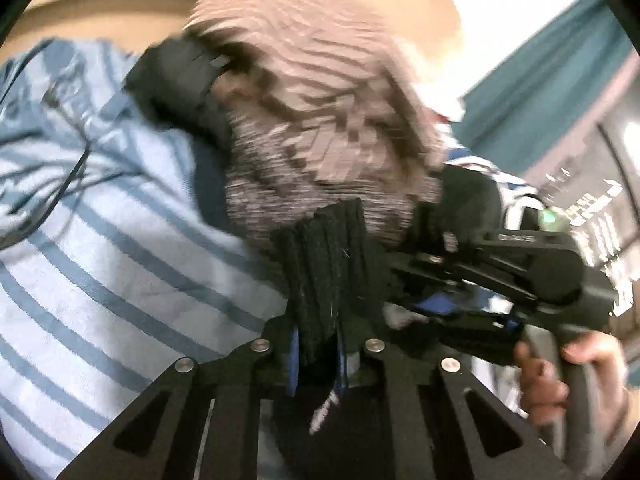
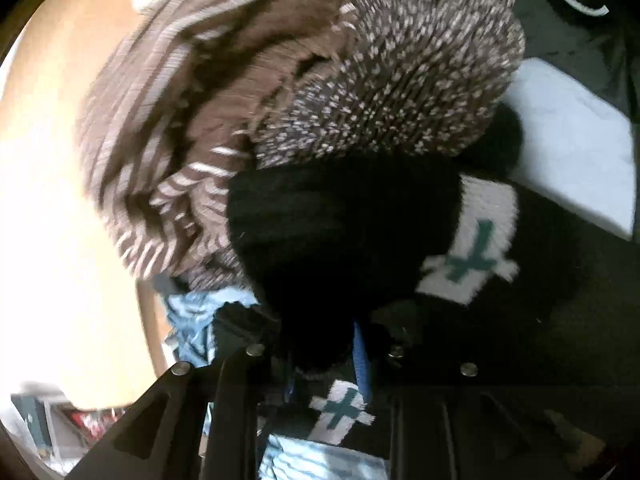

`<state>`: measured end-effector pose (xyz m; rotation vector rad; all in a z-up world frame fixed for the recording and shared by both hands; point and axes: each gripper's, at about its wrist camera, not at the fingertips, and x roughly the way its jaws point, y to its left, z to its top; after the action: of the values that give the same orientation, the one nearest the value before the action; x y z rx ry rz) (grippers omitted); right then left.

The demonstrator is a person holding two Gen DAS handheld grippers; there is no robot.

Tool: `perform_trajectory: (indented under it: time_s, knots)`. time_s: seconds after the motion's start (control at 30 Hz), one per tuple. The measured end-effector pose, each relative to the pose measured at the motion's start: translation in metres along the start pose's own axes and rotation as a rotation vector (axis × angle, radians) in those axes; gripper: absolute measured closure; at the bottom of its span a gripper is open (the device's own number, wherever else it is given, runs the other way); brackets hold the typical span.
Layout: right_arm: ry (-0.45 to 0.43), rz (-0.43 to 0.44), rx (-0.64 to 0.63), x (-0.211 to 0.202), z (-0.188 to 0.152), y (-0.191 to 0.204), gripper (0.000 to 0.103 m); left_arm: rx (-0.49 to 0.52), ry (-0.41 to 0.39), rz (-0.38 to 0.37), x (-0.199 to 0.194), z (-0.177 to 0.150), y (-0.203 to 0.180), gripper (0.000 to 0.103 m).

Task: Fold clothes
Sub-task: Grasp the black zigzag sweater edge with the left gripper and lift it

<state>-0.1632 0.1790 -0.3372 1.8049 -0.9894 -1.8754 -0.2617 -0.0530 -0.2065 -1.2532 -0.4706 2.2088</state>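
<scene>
A brown knit sweater (image 1: 312, 92) with pale stripes and black ribbed trim hangs bunched between both grippers. In the left wrist view my left gripper (image 1: 328, 240) is shut on a black ribbed edge of the sweater. My right gripper (image 1: 436, 216) comes in from the right, held by a hand (image 1: 548, 376), with its tips against the same sweater. In the right wrist view the sweater (image 2: 208, 92) shows a speckled inner side, and my right gripper (image 2: 324, 344) is shut on its black ribbed band (image 2: 340, 216), which hides the fingertips. White patches with green crosses (image 2: 472, 252) sit beside the band.
A light blue striped cloth (image 1: 104, 216) fills the left of the left wrist view, with a thin black cable (image 1: 76, 168) over it. A tan tabletop (image 2: 48, 168) lies beneath. A white folded cloth (image 2: 572, 148) rests on a dark surface at the right. Teal fabric (image 1: 552, 84) hangs behind.
</scene>
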Motion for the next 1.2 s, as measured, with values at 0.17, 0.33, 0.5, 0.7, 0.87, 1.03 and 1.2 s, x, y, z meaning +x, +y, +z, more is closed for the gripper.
perform_trajectory:
  time_s: [0.17, 0.33, 0.5, 0.7, 0.87, 1.03, 1.2]
  knots:
    - [-0.061, 0.08, -0.061, -0.068, -0.017, -0.005, 0.078, 0.149, 0.024, -0.075, -0.05, -0.041, -0.049, 0.089]
    - [-0.148, 0.147, -0.103, -0.17, -0.023, -0.018, 0.078, 0.403, 0.067, -0.154, -0.1, -0.12, -0.128, 0.089]
    - [-0.206, 0.186, -0.094, -0.24, -0.082, -0.062, 0.078, 0.503, 0.14, -0.218, -0.116, -0.187, -0.183, 0.089]
    - [-0.267, 0.142, -0.02, -0.29, -0.123, -0.13, 0.078, 0.619, 0.279, -0.242, -0.09, -0.251, -0.231, 0.089]
    - [-0.293, 0.087, 0.09, -0.291, -0.132, -0.197, 0.078, 0.685, 0.434, -0.176, -0.039, -0.289, -0.24, 0.089]
    - [-0.25, 0.003, 0.146, -0.261, -0.123, -0.228, 0.078, 0.649, 0.52, -0.107, -0.002, -0.306, -0.229, 0.089]
    - [-0.237, -0.097, 0.211, -0.257, -0.12, -0.244, 0.048, 0.61, 0.561, -0.092, 0.009, -0.311, -0.225, 0.075]
